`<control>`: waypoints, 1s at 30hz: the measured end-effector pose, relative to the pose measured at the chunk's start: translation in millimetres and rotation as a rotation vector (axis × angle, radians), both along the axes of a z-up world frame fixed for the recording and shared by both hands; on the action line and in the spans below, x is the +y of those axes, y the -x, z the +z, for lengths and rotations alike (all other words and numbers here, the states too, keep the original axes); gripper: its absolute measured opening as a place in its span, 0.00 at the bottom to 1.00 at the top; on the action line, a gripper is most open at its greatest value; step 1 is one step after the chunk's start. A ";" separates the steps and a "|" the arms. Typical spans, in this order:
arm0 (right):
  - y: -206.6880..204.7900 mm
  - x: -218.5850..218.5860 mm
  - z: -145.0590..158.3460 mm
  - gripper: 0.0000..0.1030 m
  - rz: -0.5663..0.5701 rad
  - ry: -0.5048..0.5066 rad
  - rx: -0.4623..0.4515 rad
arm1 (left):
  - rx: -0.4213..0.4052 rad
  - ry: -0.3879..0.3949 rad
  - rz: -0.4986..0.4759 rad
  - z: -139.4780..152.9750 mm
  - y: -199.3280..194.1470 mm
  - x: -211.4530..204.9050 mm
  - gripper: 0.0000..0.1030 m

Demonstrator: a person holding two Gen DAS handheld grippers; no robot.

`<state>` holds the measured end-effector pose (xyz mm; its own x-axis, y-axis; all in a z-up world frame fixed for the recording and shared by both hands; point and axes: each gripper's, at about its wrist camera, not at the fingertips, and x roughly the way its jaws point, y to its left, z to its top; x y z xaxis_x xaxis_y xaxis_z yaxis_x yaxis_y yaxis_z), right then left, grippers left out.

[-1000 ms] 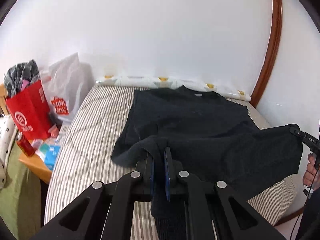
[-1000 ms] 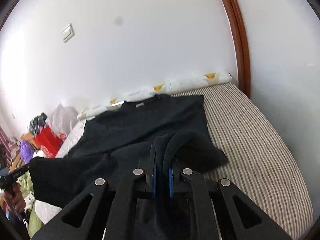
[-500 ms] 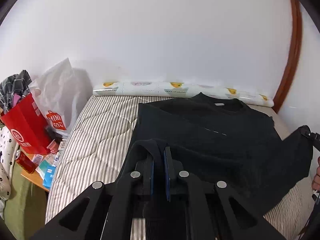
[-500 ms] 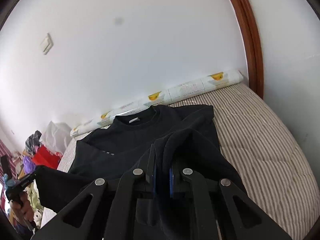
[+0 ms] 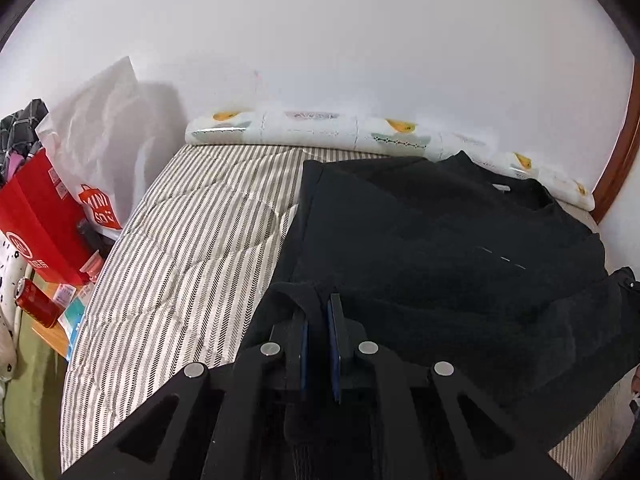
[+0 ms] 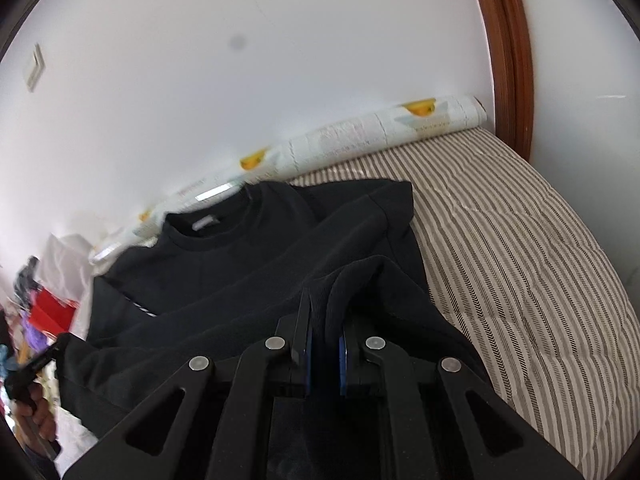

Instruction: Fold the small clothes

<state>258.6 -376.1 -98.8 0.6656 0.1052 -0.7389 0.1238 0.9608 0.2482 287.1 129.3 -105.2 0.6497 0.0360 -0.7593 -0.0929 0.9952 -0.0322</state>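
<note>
A black sweatshirt (image 5: 440, 240) lies on the striped bed (image 5: 192, 248), collar toward the wall; it also shows in the right wrist view (image 6: 248, 264). My left gripper (image 5: 318, 312) is shut on the sweatshirt's bottom hem at its left corner. My right gripper (image 6: 323, 320) is shut on the hem at the right corner. Both hold the hem lifted over the body of the garment, which folds forward toward the collar (image 6: 208, 224). The right gripper appears at the right edge of the left wrist view (image 5: 626, 280), the left gripper at the left edge of the right wrist view (image 6: 44, 356).
A rolled patterned mat (image 5: 320, 128) lies along the wall at the bed's head. Left of the bed are a red bag (image 5: 40, 216), a white plastic bag (image 5: 104, 136), and a red can (image 5: 36, 304) on a small table. A brown wooden frame (image 6: 508, 52) stands at the right.
Both grippers have carried the hem forward toward the collar, so the lower half now lies folded over more of the sweatshirt. Both stay shut on the fabric.
</note>
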 end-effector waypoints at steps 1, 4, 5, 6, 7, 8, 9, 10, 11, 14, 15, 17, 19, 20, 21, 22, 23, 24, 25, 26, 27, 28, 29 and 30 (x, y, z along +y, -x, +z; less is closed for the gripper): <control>-1.7 1.2 -2.5 0.09 0.002 0.014 0.008 | 0.001 -0.001 -0.002 -0.4 0.3 -0.5 0.09; -2.8 2.7 -4.6 0.09 0.006 0.043 0.031 | 0.005 0.002 -0.002 0.9 1.3 0.2 0.11; -1.0 2.5 -2.9 0.13 0.012 0.039 0.034 | 0.006 0.008 -0.006 1.7 2.0 0.8 0.11; 2.8 2.8 0.8 0.15 0.023 0.039 0.038 | 0.009 0.014 -0.012 2.8 3.2 1.3 0.11; 7.6 3.6 4.7 0.17 0.039 0.044 0.034 | 0.010 0.020 -0.016 4.3 5.2 2.0 0.12; 13.1 4.8 8.7 0.27 0.064 0.052 0.024 | 0.011 0.027 -0.021 5.8 7.5 3.1 0.13; 23.4 6.8 15.8 0.36 0.103 0.068 -0.001 | 0.013 0.041 -0.030 8.0 11.6 5.1 0.14; 32.5 6.9 20.7 0.40 0.120 0.080 -0.023 | 0.014 0.051 -0.034 9.3 14.3 6.5 0.16; 41.1 6.5 24.9 0.45 0.126 0.092 -0.039 | 0.013 0.068 -0.039 11.0 18.8 9.3 0.18; 69.0 -4.1 36.2 0.47 0.088 0.139 -0.073 | 0.002 0.103 -0.056 14.3 34.9 17.4 0.31; 77.9 -11.6 38.9 0.47 0.069 0.137 -0.075 | -0.002 0.102 -0.051 15.0 40.2 20.1 0.37; 90.2 -24.2 41.5 0.47 0.023 0.129 -0.080 | -0.009 0.096 -0.046 16.6 52.3 26.2 0.45; 102.0 -39.9 39.3 0.47 -0.033 0.113 -0.063 | -0.019 0.102 -0.048 17.8 65.1 33.3 0.48; 105.0 -45.1 36.2 0.47 -0.043 0.098 -0.049 | -0.019 0.102 -0.043 17.8 71.5 37.3 0.48; 107.9 -49.4 32.4 0.47 -0.049 0.085 -0.034 | -0.017 0.104 -0.035 16.7 76.9 41.2 0.48; 110.8 -52.5 26.5 0.47 -0.061 0.076 -0.013 | -0.017 0.111 -0.026 14.7 83.9 46.2 0.48; 113.2 -54.2 21.8 0.47 -0.068 0.075 0.003 | -0.016 0.123 -0.023 12.4 89.1 50.5 0.48; 116.5 -54.9 15.2 0.47 -0.073 0.077 0.019 | -0.012 0.136 -0.022 9.9 94.0 54.4 0.49; 118.8 -54.5 10.3 0.47 -0.073 0.076 0.026 | -0.011 0.160 -0.021 5.6 100.0 59.0 0.49; 120.6 -54.1 5.8 0.47 -0.072 0.071 0.032 | -0.008 0.172 -0.026 3.0 102.8 61.2 0.50; 121.6 -52.9 0.9 0.47 -0.063 0.056 0.035 | 0.001 0.174 -0.030 -0.6 104.6 62.6 0.51; 121.7 -51.6 -4.4 0.47 -0.046 0.030 0.037 | 0.010 0.168 -0.025 -4.2 105.3 64.0 0.51; 120.4 -49.9 -8.5 0.47 -0.037 0.017 0.043 | 0.016 0.168 -0.021 -7.7 105.1 65.7 0.51; 117.0 -46.9 -14.2 0.47 -0.036 0.019 0.058 | 0.024 0.178 -0.025 -11.3 103.9 66.9 0.51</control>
<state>141.6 -422.9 -113.0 0.6243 0.0676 -0.7782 0.1718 0.9600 0.2212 183.3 196.2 -116.4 0.6307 -0.1160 -0.7673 -0.0715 0.9759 -0.2063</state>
